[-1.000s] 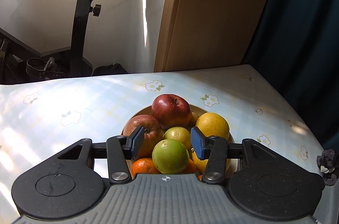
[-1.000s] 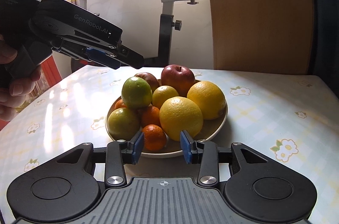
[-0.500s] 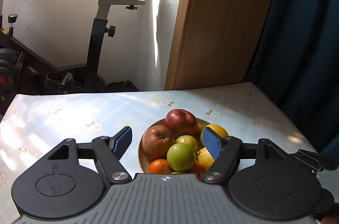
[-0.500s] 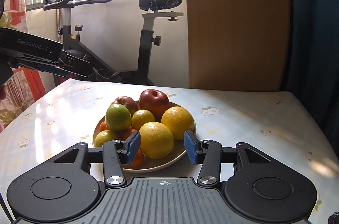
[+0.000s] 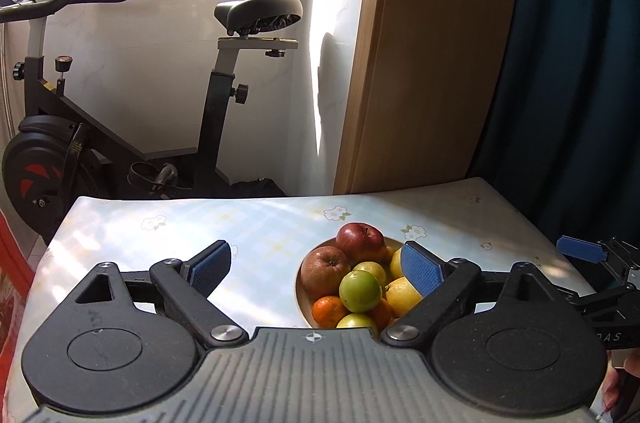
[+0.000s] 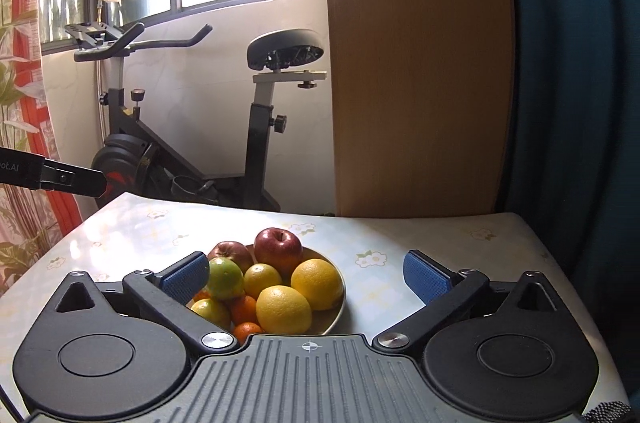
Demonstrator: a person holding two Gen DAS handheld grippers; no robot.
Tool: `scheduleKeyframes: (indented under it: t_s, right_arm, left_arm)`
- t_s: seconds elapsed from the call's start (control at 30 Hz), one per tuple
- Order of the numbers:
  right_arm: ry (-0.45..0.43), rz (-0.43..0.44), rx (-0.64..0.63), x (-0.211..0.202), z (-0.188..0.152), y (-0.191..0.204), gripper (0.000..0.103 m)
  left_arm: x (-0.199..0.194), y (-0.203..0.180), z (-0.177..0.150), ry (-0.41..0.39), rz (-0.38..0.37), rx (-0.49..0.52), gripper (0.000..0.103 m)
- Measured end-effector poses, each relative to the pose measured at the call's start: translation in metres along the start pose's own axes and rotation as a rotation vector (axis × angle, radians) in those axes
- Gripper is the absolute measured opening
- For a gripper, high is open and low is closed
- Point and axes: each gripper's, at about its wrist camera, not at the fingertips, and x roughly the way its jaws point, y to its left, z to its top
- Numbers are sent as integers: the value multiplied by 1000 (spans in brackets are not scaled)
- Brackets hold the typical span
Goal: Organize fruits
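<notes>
A beige bowl (image 6: 338, 297) on the floral table holds a pile of fruit: two red apples (image 6: 279, 248), a green fruit (image 6: 225, 277), yellow citrus (image 6: 283, 309) and small oranges (image 6: 243, 309). The bowl also shows in the left wrist view (image 5: 302, 299), with the green fruit (image 5: 360, 290) on top. My left gripper (image 5: 316, 268) is open and empty, held back from and above the bowl. My right gripper (image 6: 306, 273) is open and empty, also back from the bowl.
The table (image 6: 400, 235) has a pale checked cloth with flowers. An exercise bike (image 6: 256, 127) stands behind it, next to a wooden panel (image 6: 416, 63) and a dark curtain (image 6: 572, 63). The left gripper's tip (image 6: 76, 179) shows at the left edge.
Both grippers have pulled back and up from the bowl and opened wider. The fruit in the bowl has not moved.
</notes>
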Motion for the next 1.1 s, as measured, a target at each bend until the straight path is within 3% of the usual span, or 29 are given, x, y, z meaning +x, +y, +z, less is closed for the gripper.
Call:
scheduleKeyframes:
  t_s: [0.17, 0.47, 0.87, 1.1]
  right_arm:
    - [-7, 13, 40, -20, 15, 0, 103]
    - [-25, -5, 10, -44, 37, 12, 103]
    - [-12, -2, 18, -59, 43, 20, 103]
    - [-12, -2, 10, -61, 44, 24, 103]
  left_arm:
    - [-22, -7, 0, 9, 29, 0, 95]
    - [-62, -19, 1, -63, 69, 30, 95]
    - [-78, -22, -1, -100, 141, 0, 95]
    - [-81, -16, -5, -74, 121, -56, 95]
